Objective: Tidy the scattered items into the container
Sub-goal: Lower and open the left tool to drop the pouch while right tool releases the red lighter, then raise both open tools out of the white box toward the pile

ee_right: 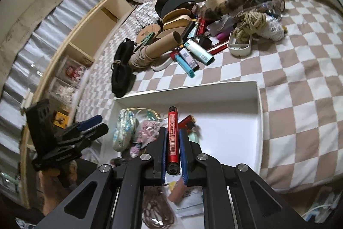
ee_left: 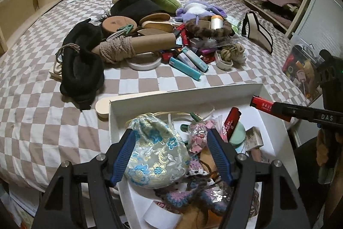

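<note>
left gripper spread, brocade pouch loose between its pads in the white box; right gripper clenched on red lighter over box, best lowered into bare corner before releasing.

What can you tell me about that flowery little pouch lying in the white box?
The drawstring pouch is a small, plump bag of shiny silvery-grey brocade woven with blue flowers and pale yellow leaves. Its neck is gathered at the far end, with a thin cord trailing from it. It lies on its side in the near left part of the white box, leaning on crocheted pieces and a packet of pink bits. The left tool stands open around it; one blue pad is right at its side, the other clear.
</note>
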Demonstrator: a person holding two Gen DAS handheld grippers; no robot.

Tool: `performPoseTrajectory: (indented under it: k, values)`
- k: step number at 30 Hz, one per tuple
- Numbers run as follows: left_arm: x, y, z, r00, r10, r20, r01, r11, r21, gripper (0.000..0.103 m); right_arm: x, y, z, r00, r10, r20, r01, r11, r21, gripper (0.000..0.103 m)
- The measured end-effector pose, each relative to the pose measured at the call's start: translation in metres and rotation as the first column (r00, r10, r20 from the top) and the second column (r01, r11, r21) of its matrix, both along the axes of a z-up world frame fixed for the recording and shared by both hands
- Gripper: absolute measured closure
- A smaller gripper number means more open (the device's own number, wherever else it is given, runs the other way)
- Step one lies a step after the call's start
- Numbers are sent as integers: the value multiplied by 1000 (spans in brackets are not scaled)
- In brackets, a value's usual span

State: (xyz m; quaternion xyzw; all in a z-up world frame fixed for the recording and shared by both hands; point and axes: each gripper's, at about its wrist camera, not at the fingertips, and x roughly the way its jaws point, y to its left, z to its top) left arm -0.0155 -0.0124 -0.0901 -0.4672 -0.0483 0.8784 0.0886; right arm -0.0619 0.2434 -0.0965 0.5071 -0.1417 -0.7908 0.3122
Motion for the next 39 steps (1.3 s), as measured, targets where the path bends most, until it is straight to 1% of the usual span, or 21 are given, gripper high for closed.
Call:
performPoseTrajectory:
  k: [4,8,12,25,32,39]
  values:
    - [-1,0,-2,1000,0,9,0,1000,-2,34,0,-3,0,1000,9,-8,-9,1000,21,91]
    - [-3,-1,-4,1000,5,15,-5,1000,5,34,-3,-1,-2,1000,-15,1,15,999,33,91]
    - [-4,-1,-5,1000,4,20,-4,1000,10,34,-8,4,-8,998,-40,53,41,999,-9,90]
    - [-7,-1,-6,999,-4,32,3,1000,29,34,-10,-4,-11,998,-12,59,12,1000,2,90]
    - [-9,-1,13,999,-19,-28,20,999,43,34,-14,-7,0,999,7,31,-7,1000,-12,90]
    - [-23,-7,35,996,-23,-83,26,999,36,34,-23,-7,21,999,17,-34,-18,1000,-21,90]
